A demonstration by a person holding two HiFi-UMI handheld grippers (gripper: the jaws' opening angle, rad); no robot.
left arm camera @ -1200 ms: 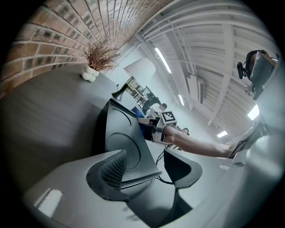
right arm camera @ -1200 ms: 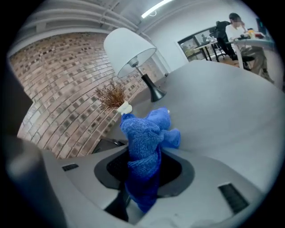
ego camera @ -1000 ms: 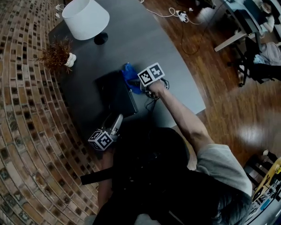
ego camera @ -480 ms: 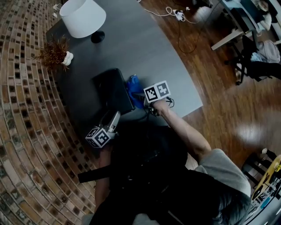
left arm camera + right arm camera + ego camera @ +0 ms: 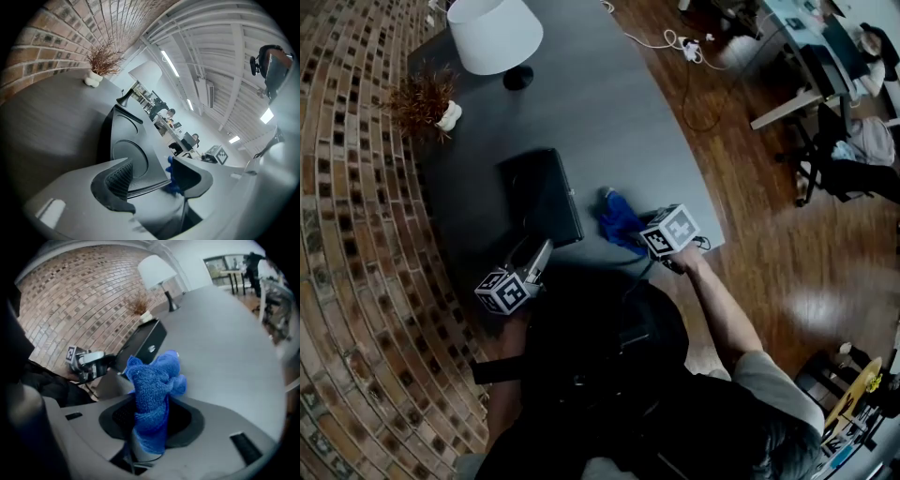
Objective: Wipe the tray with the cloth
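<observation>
The black tray lies flat on the dark table. To its right the blue cloth hangs off the tray, over the bare table, with my right gripper shut on it. In the right gripper view the cloth bunches up between the jaws, and the tray lies further off to the left. My left gripper is at the tray's near edge. In the left gripper view its jaws stand open, with the tray's edge in the gap and no pad visibly pressing.
A white lamp and a small dried plant in a white pot stand at the table's far end. The table's front right corner is close to my right gripper. Beyond it are wooden floor, cables and chairs.
My right gripper has carried the blue cloth from the tray's right edge down and to the right, off the tray toward the table's front corner. The left gripper has stayed by the tray's near edge.
</observation>
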